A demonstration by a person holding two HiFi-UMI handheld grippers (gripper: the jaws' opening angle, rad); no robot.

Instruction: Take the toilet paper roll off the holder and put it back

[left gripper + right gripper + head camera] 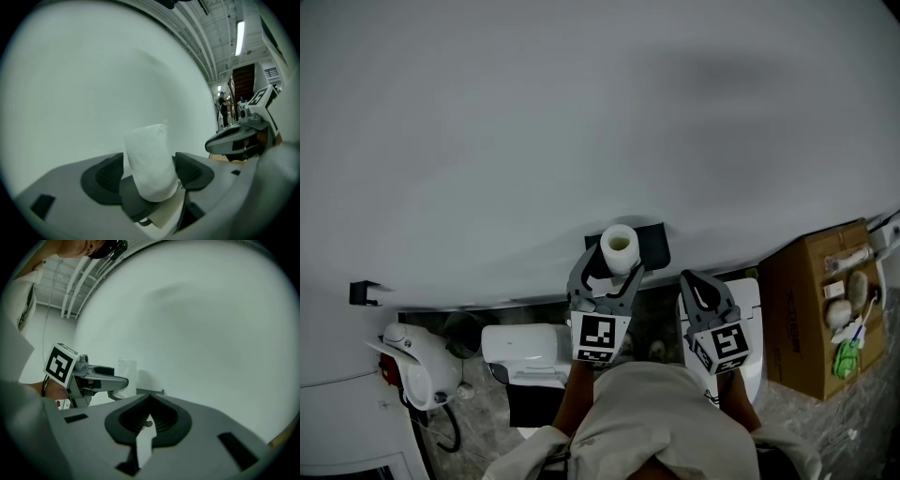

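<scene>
Toilet paper roll point(619, 247): white, standing upright on the black holder point(654, 242), which is fixed to the pale wall point(581, 112); its hollow core shows from above in the head view
Left gripper point(611, 267): jaws spread wide and released, one dark pad on each side of the roll; the pads lie close beside the paper without denting it
Right gripper point(705, 281): jaws clenched tip to tip, with nothing between them; it is just right of the holder and apart from the roll
Arrangement: the two grippers lie side by side, both pointing at the wall; the right gripper view shows the left gripper at the roll
Surroundings: cardboard box point(811, 309) at the far right, with small items on top
</scene>
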